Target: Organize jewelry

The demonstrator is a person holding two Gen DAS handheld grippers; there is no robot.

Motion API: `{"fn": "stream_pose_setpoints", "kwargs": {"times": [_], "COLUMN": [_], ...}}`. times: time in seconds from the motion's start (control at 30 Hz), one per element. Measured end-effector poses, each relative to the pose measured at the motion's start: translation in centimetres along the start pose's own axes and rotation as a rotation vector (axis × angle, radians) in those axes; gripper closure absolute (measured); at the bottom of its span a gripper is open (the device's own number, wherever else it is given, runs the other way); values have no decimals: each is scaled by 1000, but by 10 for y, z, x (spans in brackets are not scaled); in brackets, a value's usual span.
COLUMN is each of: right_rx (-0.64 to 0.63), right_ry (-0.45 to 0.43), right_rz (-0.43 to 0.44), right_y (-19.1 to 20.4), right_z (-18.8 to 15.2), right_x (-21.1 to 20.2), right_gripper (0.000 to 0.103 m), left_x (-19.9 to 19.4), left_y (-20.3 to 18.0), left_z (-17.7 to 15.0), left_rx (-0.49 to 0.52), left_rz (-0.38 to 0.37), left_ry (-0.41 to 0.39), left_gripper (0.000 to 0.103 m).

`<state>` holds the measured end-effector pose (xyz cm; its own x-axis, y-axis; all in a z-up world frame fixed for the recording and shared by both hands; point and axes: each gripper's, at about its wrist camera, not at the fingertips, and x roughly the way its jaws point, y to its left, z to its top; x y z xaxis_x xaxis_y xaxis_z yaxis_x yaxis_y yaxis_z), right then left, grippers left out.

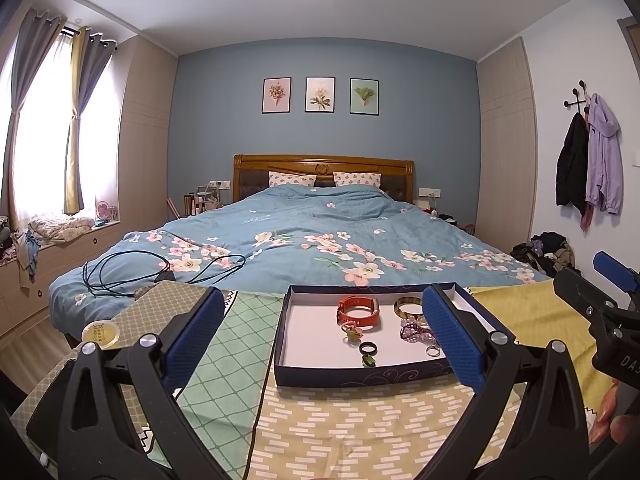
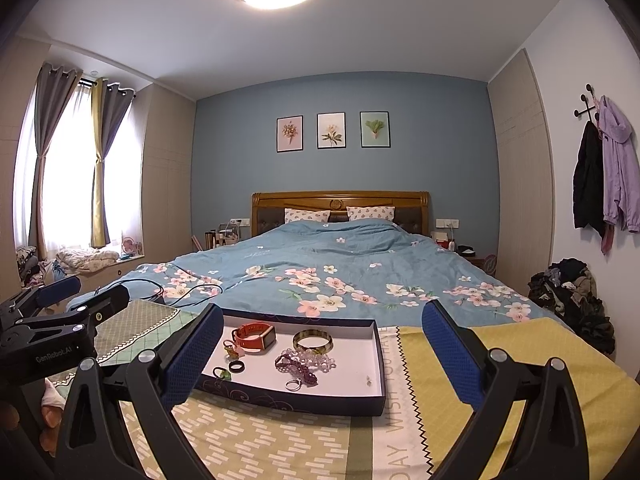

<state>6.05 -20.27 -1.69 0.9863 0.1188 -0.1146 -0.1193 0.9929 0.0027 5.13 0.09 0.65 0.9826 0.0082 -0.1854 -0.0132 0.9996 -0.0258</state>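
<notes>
Jewelry (image 2: 298, 354), a watch (image 2: 256, 337), bangle (image 2: 313, 340), beads and rings, lies loose in a shallow box (image 2: 288, 400) near the bed's foot, both grippers (image 1: 320, 344) (image 2: 320, 356) spread wide and empty before it, seemingly poised to sort.

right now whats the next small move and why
Hard to call: the watch, bangle, beads and rings all lie loose in the tray, which fits sorting ahead or done. Both tongs, left and right, hang open above it; probably hold steady.
</notes>
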Motion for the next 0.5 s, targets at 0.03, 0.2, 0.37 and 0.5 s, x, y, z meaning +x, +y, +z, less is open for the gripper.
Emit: {"fn": "stream_pose_setpoints", "kwargs": {"times": [0.03, 0.2, 0.37, 0.5], "right_rx": [1, 0, 0, 1], "right_ry": [0, 3, 7, 6], "right_rz": [0, -2, -3, -4], "right_y": [0, 0, 1, 0], "right_z": [1, 0, 1, 1], "right_x": [0, 1, 3, 3], "right_gripper": [7, 7, 7, 7], "left_x": [0, 0, 0, 0], "left_y": [0, 1, 1, 2], "left_z": [0, 0, 0, -1], "left_rx": [0, 0, -2, -2], "left_rz": [0, -4, -5, -5], "left_ry": [0, 3, 5, 5], "left_gripper": [6, 6, 6, 6]}}
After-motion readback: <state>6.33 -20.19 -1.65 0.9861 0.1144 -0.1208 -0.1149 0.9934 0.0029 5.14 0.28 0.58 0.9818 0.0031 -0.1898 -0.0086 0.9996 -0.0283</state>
